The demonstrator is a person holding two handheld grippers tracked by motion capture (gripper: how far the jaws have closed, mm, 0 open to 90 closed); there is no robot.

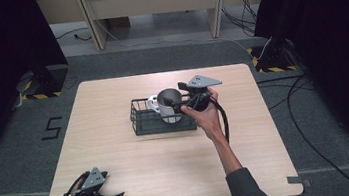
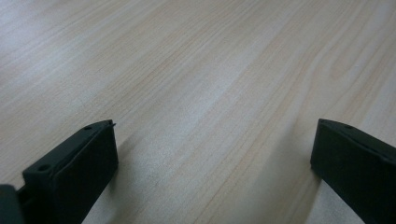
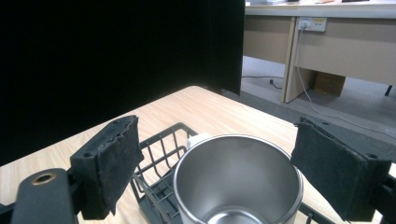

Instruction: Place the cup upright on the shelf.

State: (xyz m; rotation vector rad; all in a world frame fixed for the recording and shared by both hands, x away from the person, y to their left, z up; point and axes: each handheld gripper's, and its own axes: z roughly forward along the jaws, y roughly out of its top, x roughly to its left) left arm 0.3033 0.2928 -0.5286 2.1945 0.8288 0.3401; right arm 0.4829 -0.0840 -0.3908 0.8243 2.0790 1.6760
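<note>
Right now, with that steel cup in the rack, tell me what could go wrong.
1. The right gripper is open around the steel cup; a careless move could tip it.
2. A white mug sits right beside the cup in the wire rack, so the two could knock together.

The high view looks forward and down from above the person's side, taking in the whole tabletop (image 1: 118, 150) from afar. The left gripper view faces close onto bare wood. The right gripper view looks level and close over the cup (image 3: 238, 182) and rack (image 3: 159, 154), which the high view shares.
</note>
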